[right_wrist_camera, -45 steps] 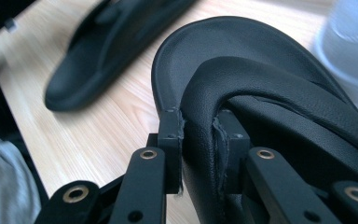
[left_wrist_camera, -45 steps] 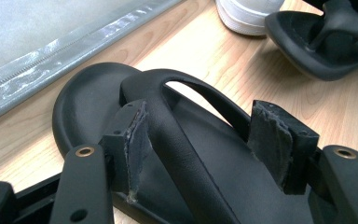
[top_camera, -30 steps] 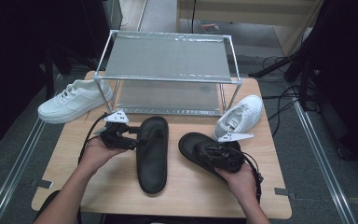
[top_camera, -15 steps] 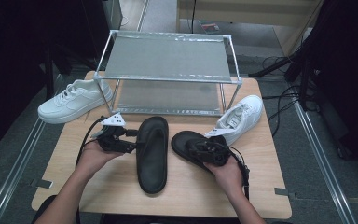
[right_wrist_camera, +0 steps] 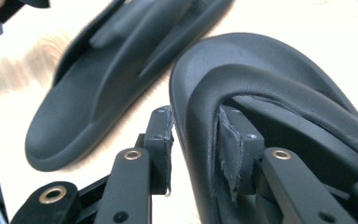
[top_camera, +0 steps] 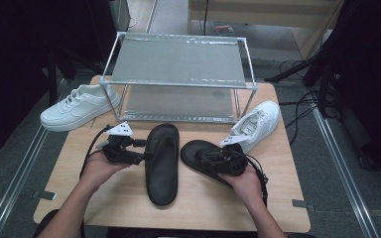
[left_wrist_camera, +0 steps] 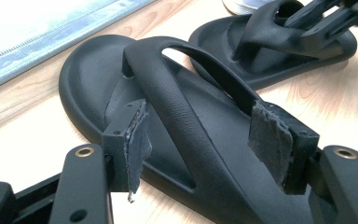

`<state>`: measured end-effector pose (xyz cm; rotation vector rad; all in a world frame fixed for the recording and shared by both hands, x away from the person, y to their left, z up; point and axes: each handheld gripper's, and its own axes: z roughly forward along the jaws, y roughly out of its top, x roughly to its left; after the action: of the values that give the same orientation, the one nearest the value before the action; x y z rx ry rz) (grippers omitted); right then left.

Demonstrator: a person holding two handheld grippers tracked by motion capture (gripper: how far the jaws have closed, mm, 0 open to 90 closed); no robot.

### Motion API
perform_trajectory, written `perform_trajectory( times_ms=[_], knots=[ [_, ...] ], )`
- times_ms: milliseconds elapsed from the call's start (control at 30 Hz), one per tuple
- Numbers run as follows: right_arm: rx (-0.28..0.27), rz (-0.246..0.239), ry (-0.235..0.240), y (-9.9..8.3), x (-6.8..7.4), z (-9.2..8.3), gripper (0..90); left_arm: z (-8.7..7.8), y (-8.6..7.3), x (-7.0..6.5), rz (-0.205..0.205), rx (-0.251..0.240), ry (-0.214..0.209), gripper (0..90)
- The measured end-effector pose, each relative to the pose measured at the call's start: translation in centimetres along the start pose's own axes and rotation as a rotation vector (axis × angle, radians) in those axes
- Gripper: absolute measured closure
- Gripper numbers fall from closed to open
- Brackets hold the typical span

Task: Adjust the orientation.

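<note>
Right gripper [right_wrist_camera: 193, 140] jaws just opened around the right black sandal's [top_camera: 203, 153] rim after sliding it leftward, likely releasing; left gripper [left_wrist_camera: 209, 149] spread, straddling the left sandal's [top_camera: 161, 163] strap.

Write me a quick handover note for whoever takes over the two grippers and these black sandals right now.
Left gripper: open, jaws on either side of the strap of the left black sandal, pads not pressing it.
Right gripper: its jaws have just been opening; they straddle the rim and strap of the right black sandal, with a gap at one pad, so no firm grip.
Things: both sandals lie on the wooden table in front of the metal shoe rack; a white sneaker lies to each side of the rack.
Done: nothing is on the rack yet.
Left: probably grip and shelve the sandals, then the sneakers.
</note>
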<state>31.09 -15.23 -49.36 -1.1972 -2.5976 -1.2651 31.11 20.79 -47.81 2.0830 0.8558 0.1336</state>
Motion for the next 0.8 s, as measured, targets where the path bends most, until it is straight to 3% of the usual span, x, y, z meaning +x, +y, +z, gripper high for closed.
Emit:
perform_trajectory(
  times_ms=[133, 200, 300, 400, 533, 800],
  knots=[
    [-0.035, -0.019, 0.018, -0.2, 0.1, -1.4, 68.0, 0.1, 0.1, 0.0, 0.003, 0.004, -0.001, 37.7],
    [-0.048, -0.031, 0.027, -0.4, 0.1, -2.3, 73.6, 0.2, 0.1, 0.1, -0.004, 0.004, 0.003, 37.7],
    [-0.057, -0.052, -0.004, -0.7, -0.1, -3.3, 82.4, 0.3, 0.1, 0.2, -0.007, 0.008, 0.003, 37.7],
    [-0.066, -0.043, -0.015, -0.9, -0.6, -3.7, 89.0, 0.3, 0.1, 0.3, -0.008, 0.006, 0.006, 37.6],
    [-0.018, -0.057, -0.038, -0.9, -1.2, -3.1, 90.0, 0.3, 0.1, 0.3, -0.007, 0.005, 0.005, 37.5],
    [0.026, -0.09, -0.041, -1.1, -0.8, -2.5, 90.0, 0.4, 0.1, 0.2, 0.0, 0.01, 0.008, 37.5]
  ],
)
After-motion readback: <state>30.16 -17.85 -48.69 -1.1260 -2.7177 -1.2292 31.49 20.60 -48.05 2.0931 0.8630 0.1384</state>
